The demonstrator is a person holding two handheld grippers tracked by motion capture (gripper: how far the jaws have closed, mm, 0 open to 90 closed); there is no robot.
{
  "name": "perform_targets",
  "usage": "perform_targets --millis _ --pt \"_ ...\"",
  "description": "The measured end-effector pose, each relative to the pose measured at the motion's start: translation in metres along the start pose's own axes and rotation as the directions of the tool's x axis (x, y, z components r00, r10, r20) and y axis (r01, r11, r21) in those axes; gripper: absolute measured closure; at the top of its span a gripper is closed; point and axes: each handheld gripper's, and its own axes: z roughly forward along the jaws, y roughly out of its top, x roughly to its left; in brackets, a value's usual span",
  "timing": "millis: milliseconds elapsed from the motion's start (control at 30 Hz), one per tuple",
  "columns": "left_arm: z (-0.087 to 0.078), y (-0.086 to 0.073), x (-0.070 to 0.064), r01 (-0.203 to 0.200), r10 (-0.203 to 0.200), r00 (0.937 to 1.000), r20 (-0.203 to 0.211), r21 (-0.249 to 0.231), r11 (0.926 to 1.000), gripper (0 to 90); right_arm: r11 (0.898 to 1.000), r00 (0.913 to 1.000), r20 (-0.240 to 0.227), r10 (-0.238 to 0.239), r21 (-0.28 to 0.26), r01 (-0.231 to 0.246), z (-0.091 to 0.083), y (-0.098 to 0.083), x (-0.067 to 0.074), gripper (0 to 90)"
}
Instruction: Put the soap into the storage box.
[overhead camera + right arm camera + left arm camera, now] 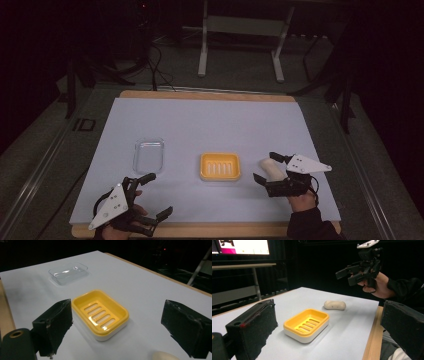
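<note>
Two hand-held grippers: both spread wide, grasping nothing
Right hand-held gripper (264,168): raised over the soap bar (268,168)
Soap bar: lying on the tabletop (210,120), just right of the yellow soap dish (220,166)
Left hand-held gripper (159,194): near the tabletop's front edge

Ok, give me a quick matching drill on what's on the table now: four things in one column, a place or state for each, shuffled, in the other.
1. soap bar
2. yellow soap dish
3. clear lid
4. right gripper

a. middle of the white mat
b. left of the yellow dish, empty
c. jaws wide open
d. lying on the mat, right of the dish

Pairs: 1-d, 2-a, 3-b, 4-c
</note>
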Motion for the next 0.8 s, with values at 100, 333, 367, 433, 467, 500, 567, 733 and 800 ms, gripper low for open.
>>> perform_targets --millis 100,333,367,433,467,500,567,733,800 --pt "0.000 0.000 -0.001 -0.004 0.004 1.0000 0.006 0.007 1.0000 0.7 1.000 0.9999 -0.011 -0.006 -0.005 0.006 -0.001 0.002 0.000 9.8" --pt "-0.003 0.001 -0.002 -0.011 0.011 0.9999 0.005 0.003 0.9999 0.8 1.000 0.9988 -0.049 -0.004 0.001 0.004 -0.002 0.008 0.003 9.7" --pt "-0.003 0.001 -0.002 -0.008 0.008 1.0000 0.004 0.003 1.0000 0.8 1.000 0.9991 -0.041 -0.013 0.008 0.014 -0.002 0.009 0.004 9.8" --pt "-0.004 0.001 -0.002 -0.007 0.007 1.0000 0.004 0.000 1.0000 0.8 0.999 0.9987 -0.042 -0.029 0.030 0.030 -0.002 0.010 0.006 9.8" --pt "-0.004 0.001 -0.002 -0.007 0.007 1.0000 0.005 0.000 1.0000 0.8 0.999 0.9988 -0.031 -0.038 0.037 0.039 -0.002 0.010 0.007 9.8" --pt "-0.004 0.001 -0.002 -0.009 0.009 0.9999 0.006 0.003 1.0000 0.8 0.998 0.9988 -0.037 -0.034 0.056 0.036 -0.001 0.011 0.007 9.8" --pt "-0.004 0.001 -0.002 -0.010 0.010 0.9999 0.007 0.006 0.9999 0.8 0.997 0.9982 -0.045 -0.039 0.069 0.042 -0.001 0.011 0.006 9.9" --pt "-0.003 0.000 -0.003 -0.013 0.013 0.9998 0.013 0.019 0.9997 0.8 0.987 0.9963 -0.071 -0.048 0.152 0.059 -0.001 0.014 0.002 9.9" --pt "-0.003 -0.001 -0.003 -0.015 0.015 0.9998 0.012 0.022 0.9996 0.8 0.981 0.9933 -0.106 -0.046 0.181 0.065 -0.002 0.014 0.000 10.0"
